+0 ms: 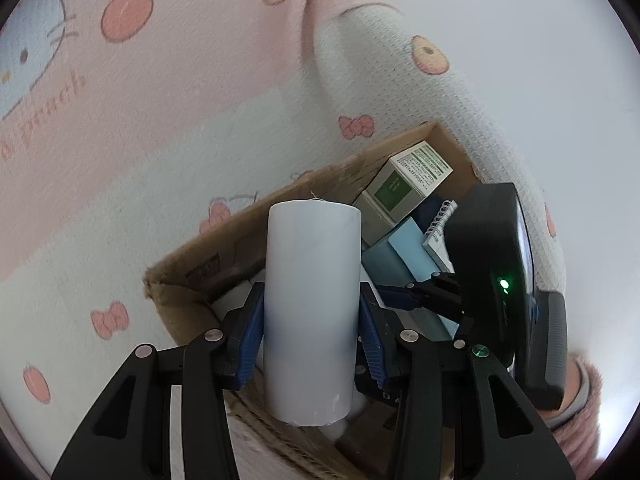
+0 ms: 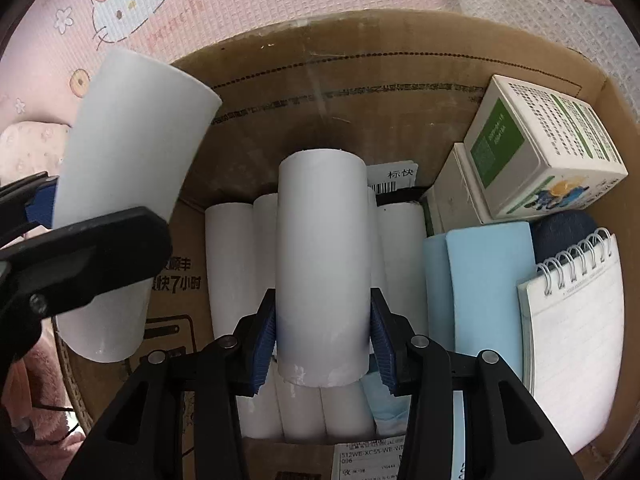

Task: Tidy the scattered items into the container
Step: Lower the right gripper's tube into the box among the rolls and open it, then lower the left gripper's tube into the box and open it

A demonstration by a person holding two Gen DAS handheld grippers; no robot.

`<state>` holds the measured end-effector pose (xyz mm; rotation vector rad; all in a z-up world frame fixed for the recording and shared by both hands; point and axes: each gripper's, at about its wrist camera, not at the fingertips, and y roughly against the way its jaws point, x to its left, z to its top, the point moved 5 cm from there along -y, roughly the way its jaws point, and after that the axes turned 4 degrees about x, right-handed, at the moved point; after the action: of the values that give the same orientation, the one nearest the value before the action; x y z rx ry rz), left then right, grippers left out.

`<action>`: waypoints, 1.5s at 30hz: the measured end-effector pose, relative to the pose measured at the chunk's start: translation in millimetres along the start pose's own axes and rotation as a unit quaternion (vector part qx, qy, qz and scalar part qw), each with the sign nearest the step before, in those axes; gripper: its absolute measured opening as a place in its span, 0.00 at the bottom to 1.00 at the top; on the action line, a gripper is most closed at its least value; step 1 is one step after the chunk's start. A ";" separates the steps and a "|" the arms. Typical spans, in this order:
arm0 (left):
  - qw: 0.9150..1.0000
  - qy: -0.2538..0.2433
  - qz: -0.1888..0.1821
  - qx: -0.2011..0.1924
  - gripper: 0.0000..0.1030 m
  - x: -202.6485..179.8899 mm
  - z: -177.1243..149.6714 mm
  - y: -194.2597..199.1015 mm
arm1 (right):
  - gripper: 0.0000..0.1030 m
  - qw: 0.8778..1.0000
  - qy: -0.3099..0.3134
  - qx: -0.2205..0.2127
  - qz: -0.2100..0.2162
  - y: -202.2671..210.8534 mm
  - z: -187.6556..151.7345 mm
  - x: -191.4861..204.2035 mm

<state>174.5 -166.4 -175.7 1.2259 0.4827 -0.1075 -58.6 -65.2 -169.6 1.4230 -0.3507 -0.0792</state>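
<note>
My left gripper [image 1: 312, 316] is shut on a white pillar candle [image 1: 312, 300], held over the near edge of the cardboard box [image 1: 240, 240]. The same candle [image 2: 128, 184] and left gripper show at the left of the right wrist view. My right gripper [image 2: 322, 336] is shut on a second white candle [image 2: 322, 264], low inside the box [image 2: 360, 76], just above several white candles [image 2: 230, 268] lying on the box floor. The right gripper's body [image 1: 492, 264] shows over the box in the left wrist view.
Inside the box at the right are a green-and-white carton [image 2: 544, 148], light blue pads [image 2: 480, 288], a dark blue item [image 2: 560, 228] and a spiral notepad [image 2: 576, 344]. The box stands on a pink and white cartoon-print mat [image 1: 140, 140].
</note>
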 end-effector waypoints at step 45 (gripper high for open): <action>0.990 0.099 0.096 0.043 0.43 -32.9 1.5 -26.9 | 0.56 0.993 -0.016 -0.116 -0.027 95.9 -40.5 -63.8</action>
<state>136.5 -182.9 -185.4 1.3684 0.5321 0.1607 -122.2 4.8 -92.5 1.2027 -0.3185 -0.1809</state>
